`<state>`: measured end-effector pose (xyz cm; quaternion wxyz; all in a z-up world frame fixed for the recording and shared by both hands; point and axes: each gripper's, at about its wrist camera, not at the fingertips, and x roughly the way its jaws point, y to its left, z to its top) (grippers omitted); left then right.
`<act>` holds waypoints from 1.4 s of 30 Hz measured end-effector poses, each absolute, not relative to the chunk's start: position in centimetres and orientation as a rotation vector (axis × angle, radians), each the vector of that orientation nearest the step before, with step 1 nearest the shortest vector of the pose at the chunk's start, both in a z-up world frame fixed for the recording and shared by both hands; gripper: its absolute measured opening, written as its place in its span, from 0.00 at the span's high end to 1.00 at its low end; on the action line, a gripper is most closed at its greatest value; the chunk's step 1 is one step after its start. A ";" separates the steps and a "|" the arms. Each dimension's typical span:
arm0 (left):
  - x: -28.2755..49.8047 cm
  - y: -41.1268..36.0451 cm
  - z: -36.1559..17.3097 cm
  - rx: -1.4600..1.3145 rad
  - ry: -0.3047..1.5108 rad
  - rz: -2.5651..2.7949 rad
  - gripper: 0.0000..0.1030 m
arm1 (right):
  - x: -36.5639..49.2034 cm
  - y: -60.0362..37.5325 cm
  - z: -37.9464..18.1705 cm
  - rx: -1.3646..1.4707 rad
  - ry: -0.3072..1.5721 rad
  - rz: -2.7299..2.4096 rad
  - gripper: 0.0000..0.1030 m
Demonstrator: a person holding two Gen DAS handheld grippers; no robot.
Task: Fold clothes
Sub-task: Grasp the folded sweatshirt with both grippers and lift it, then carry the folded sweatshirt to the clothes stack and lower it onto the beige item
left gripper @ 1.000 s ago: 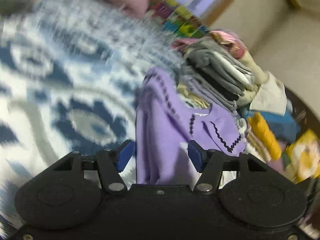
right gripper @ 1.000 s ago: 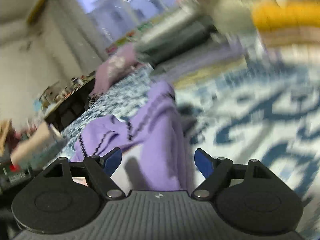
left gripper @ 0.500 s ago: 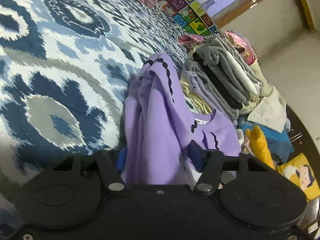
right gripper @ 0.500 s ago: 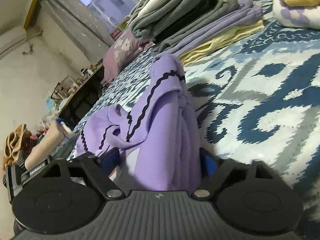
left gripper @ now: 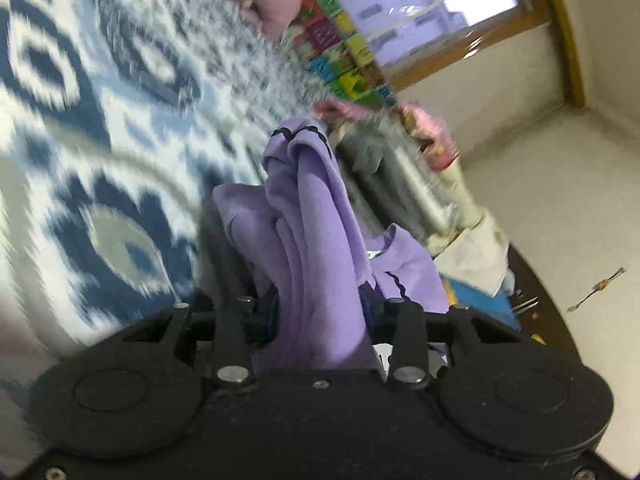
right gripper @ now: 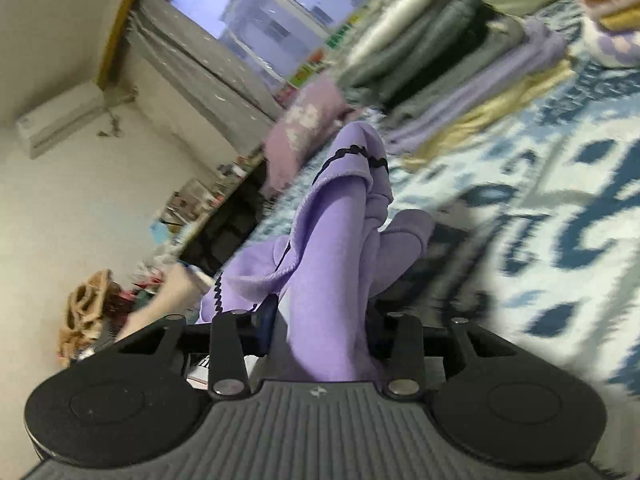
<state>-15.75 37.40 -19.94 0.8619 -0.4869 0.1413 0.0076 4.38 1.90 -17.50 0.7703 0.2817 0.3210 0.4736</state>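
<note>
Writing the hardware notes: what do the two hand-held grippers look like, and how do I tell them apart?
Both are black, with two round discs at the base, silver pivot screws and angled linkage arms ending in blue pads. The left hand-held gripper has a smooth matte black body. The right hand-held gripper has a ribbed grey centre plate with a small white logo. No cables or sleeves show.

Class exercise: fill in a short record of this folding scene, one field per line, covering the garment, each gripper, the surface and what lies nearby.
garment: purple top with black wavy trim, bunched, not yet folded
left gripper: jaws closing, top between them
right gripper: jaws closing, top between them
surface: blue and white patterned cover
nearby: stack of folded clothes beyond the top
background: window, pink pillow
image quality: motion blur in both views
</note>
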 end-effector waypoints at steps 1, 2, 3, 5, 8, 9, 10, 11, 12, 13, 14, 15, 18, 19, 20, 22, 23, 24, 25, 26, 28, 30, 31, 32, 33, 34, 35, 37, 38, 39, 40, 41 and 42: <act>-16.6 38.1 -19.6 -1.023 0.269 0.019 0.66 | 4.2 2.6 -17.2 0.619 0.693 1.040 0.60; -17.3 38.8 -19.2 -1.023 0.247 0.026 0.66 | 4.1 3.4 -16.9 0.624 0.688 1.058 0.60; -18.0 39.6 -18.9 -1.024 0.228 0.036 0.66 | 4.0 4.4 -16.7 0.625 0.687 1.077 0.60; -19.5 41.2 -18.8 -1.033 0.198 0.069 0.66 | 3.9 6.5 -16.6 0.622 0.696 1.109 0.60; -20.7 43.0 -20.1 -1.027 0.251 0.179 0.54 | 4.2 10.1 -17.6 0.591 0.751 1.110 0.55; -20.7 43.5 -21.0 -1.019 0.323 0.250 0.44 | 4.4 11.5 -18.4 0.544 0.788 1.072 0.51; -20.8 43.9 -22.0 -1.028 0.382 0.295 0.42 | 4.6 12.4 -19.2 0.504 0.822 1.033 0.41; -21.2 44.2 -22.6 -1.046 0.380 0.291 0.40 | 4.7 13.1 -20.0 0.469 0.855 0.993 0.39; -21.7 44.2 -22.5 -1.057 0.364 0.270 0.39 | 4.7 13.0 -20.3 0.464 0.865 0.974 0.39; -22.0 44.2 -22.4 -1.056 0.366 0.254 0.37 | 4.5 12.6 -20.1 0.482 0.858 0.971 0.36; -22.1 44.0 -22.3 -1.043 0.372 0.243 0.37 | 4.4 12.1 -20.0 0.500 0.851 0.968 0.32; -22.2 43.8 -22.5 -1.030 0.374 0.236 0.37 | 4.3 11.6 -20.0 0.521 0.846 0.967 0.31; -21.5 43.1 -22.9 -1.008 0.371 0.222 0.46 | 4.0 11.4 -20.7 0.542 0.847 0.992 0.36; -21.4 43.0 -23.0 -1.021 0.368 0.212 0.60 | 3.8 11.5 -20.9 0.550 0.847 1.004 0.50; -21.4 43.2 -23.1 -1.051 0.354 0.201 0.64 | 3.7 11.6 -21.1 0.566 0.851 1.010 0.54; -21.6 43.7 -22.7 -1.085 0.310 0.177 0.66 | 3.8 11.4 -21.0 0.612 0.859 1.025 0.59; -21.8 43.9 -22.3 -1.097 0.286 0.164 0.67 | 3.8 11.6 -20.7 0.633 0.856 1.038 0.61; -22.2 44.1 -21.9 -1.108 0.256 0.150 0.67 | 3.7 11.8 -20.2 0.644 0.844 1.051 0.61; -22.7 44.5 -21.5 -1.120 0.224 0.137 0.67 | 3.6 12.0 -19.5 0.650 0.829 1.066 0.62; -23.3 44.9 -20.9 -1.130 0.195 0.129 0.67 | 3.6 12.4 -18.6 0.659 0.817 1.086 0.62; -25.0 45.7 -19.5 -1.140 0.132 0.133 0.67 | 3.5 13.6 -16.6 0.683 0.799 1.132 0.62; -26.8 46.9 -17.8 -1.145 0.062 0.159 0.67 | 3.6 15.7 -14.7 0.677 0.783 1.190 0.62; -27.7 47.5 -16.9 -1.143 0.024 0.175 0.67 | 3.6 17.1 -13.6 0.671 0.777 1.224 0.62; -28.6 48.2 -15.8 -1.130 -0.014 0.195 0.67 | 3.6 18.7 -12.6 0.666 0.771 1.258 0.62; -29.4 49.0 -14.7 -1.111 -0.046 0.218 0.68 | 3.6 20.3 -11.7 0.665 0.768 1.293 0.62; -30.3 49.9 -13.6 -1.093 -0.077 0.242 0.68 | 3.6 22.2 -10.7 0.665 0.766 1.329 0.62; -31.1 50.9 -12.5 -1.076 -0.108 0.259 0.68 | 3.5 24.2 -9.8 0.663 0.763 1.366 0.62; -32.4 53.3 -10.4 -1.035 -0.159 0.288 0.68 | 3.3 28.2 -7.9 0.663 0.758 1.436 0.62; -32.8 54.6 -9.4 -1.017 -0.177 0.304 0.68 | 3.3 30.2 -7.1 0.667 0.757 1.467 0.62; -33.2 56.0 -8.4 -1.003 -0.194 0.319 0.68 | 3.4 32.3 -6.2 0.671 0.758 1.496 0.62; -33.4 57.3 -7.5 -0.989 -0.208 0.334 0.68 | 3.4 34.3 -5.3 0.673 0.754 1.522 0.62; -33.5 58.7 -6.7 -0.976 -0.220 0.350 0.68 | 3.5 36.3 -4.3 0.674 0.749 1.545 0.62; -33.6 60.0 -5.8 -0.963 -0.233 0.364 0.68 | 3.6 38.2 -3.4 0.675 0.743 1.569 0.62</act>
